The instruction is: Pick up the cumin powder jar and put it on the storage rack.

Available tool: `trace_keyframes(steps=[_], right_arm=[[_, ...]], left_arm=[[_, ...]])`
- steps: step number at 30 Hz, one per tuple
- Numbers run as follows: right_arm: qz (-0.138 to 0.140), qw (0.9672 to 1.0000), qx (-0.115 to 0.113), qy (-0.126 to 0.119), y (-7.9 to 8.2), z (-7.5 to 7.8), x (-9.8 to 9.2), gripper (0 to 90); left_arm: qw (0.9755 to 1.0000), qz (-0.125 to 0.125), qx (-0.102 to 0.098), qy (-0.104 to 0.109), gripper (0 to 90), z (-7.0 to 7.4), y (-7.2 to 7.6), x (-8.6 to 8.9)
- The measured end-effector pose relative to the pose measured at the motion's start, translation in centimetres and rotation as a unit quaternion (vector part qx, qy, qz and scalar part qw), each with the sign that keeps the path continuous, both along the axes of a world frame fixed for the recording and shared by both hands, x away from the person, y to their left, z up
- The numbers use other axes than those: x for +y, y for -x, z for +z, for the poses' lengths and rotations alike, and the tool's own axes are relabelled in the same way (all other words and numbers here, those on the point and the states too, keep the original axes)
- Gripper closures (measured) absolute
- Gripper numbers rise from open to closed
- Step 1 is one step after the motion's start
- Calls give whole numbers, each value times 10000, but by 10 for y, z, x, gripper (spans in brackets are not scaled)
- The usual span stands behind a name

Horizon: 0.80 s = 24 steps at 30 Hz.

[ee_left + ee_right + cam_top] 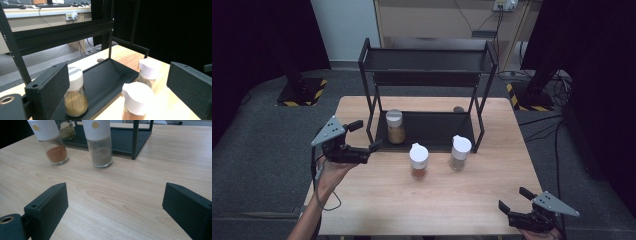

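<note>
Nearest in the high view, the right gripper (516,198) hangs wide open and empty at the table's (462,205) near right corner; the left gripper (365,135), also spread and empty, hovers beside the rack (427,67). Left gripper view: its jaws frame the yellow-spice jar (75,96) on the rack's lower shelf. Right gripper view: orange-spice jar (53,145) and brown-spice jar (100,145) stand on the table, well ahead.
</note>
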State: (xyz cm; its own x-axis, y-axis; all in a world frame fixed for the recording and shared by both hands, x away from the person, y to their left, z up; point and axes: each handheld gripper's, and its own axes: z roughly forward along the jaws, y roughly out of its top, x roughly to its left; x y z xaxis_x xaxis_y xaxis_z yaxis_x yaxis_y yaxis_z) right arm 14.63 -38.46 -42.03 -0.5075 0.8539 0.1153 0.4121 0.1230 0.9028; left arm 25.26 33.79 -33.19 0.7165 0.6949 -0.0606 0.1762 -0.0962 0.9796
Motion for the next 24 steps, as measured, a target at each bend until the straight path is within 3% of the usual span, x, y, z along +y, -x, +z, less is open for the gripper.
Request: trace_keyframes(steps=[10,14,24], right_arm=[[9,10000,-14,4,0,0,0,67],[11,10000,-11,25,0,0,1,68],[13,10000,-17,45,0,1,1,67]], left_arm=[[9999,-35,-59,79,35,-25,37,23],[9997,-29,-81,244,38,-36,49,33],[9997,170,5,201,38,-53,74,41]])
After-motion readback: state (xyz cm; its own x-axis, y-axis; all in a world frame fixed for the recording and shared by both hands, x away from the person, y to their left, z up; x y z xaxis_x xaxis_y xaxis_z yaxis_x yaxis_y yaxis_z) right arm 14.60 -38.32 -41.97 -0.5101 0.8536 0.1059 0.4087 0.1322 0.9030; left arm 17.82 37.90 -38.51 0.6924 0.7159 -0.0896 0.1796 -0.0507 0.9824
